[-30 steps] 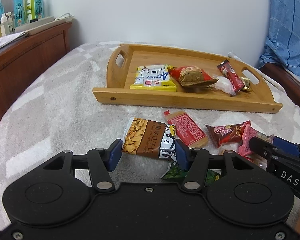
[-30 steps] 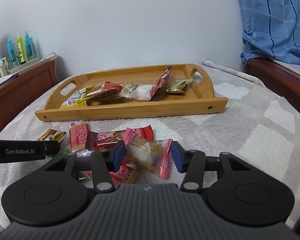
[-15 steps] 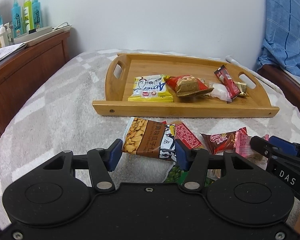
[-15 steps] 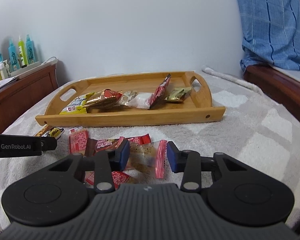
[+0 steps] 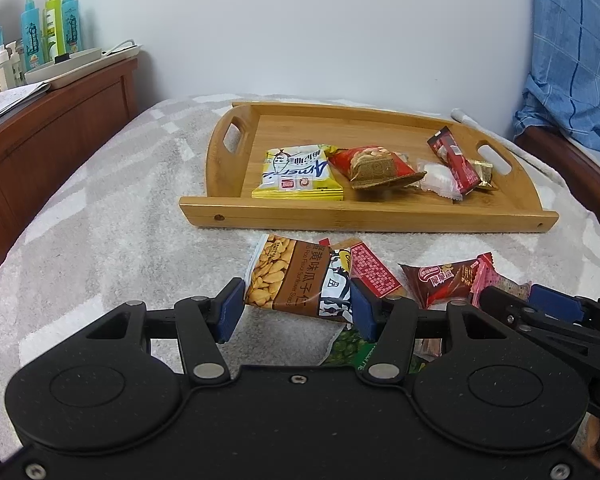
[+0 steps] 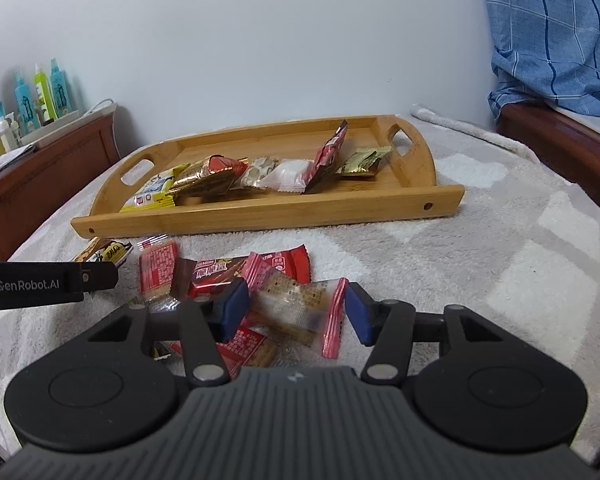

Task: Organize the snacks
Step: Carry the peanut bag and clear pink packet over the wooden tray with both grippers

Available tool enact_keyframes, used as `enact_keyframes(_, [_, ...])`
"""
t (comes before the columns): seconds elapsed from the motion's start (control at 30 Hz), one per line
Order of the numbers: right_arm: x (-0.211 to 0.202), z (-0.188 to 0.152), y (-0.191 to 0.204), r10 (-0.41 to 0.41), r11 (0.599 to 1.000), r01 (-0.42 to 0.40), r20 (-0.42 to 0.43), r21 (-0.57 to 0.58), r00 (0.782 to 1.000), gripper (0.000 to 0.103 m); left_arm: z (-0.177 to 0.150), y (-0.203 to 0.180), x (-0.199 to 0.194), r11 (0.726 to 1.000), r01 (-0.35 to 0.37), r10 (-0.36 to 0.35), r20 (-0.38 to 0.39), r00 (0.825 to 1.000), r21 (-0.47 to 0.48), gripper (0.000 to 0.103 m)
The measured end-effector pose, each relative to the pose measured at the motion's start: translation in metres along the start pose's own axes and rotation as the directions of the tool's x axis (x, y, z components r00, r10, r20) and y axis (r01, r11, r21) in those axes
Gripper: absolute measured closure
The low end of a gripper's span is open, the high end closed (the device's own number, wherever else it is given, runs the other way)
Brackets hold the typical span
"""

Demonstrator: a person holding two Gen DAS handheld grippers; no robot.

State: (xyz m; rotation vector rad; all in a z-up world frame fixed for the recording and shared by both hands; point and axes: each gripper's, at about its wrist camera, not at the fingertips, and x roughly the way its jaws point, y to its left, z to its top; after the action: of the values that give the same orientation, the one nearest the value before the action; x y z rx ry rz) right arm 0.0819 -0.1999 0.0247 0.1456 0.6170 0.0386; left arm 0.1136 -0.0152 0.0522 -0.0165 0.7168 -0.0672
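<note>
Wooden tray (image 5: 364,216): six snack packets (image 5: 298,174).

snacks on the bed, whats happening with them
A person with a gripper in each hand is moving snacks into the wooden tray. The left gripper is shut on a sunflower seed packet, lifted off the blanket. The right gripper has just been opening, and a clear red-edged packet sits loose between its fingers. Several snacks already lie in the tray; others remain on the blanket.
</note>
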Motion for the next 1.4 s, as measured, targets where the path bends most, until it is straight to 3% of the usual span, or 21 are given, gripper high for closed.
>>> enact_keyframes(0.37, [0.002,0.001,-0.003,0.030,0.999,-0.030,-0.016,0.021,0.999,0.053,-0.003,-0.001,0.002,1.000,0.011,-0.011,-0.007,1.000,-0.007,0.050])
enact_keyframes(0.97, [-0.013,0.010,-0.013,0.084,0.991,-0.089,0.052,0.100,0.995,0.076,0.008,-0.001,-0.008,0.999,0.033,-0.032,0.034,0.999,-0.006,0.050])
enact_keyframes(1.4, [-0.019,0.028,-0.025,0.103,0.981,-0.117,0.094,0.158,0.990,0.079,0.022,0.000,-0.009,0.999,0.040,-0.040,0.060,0.997,0.005,0.051])
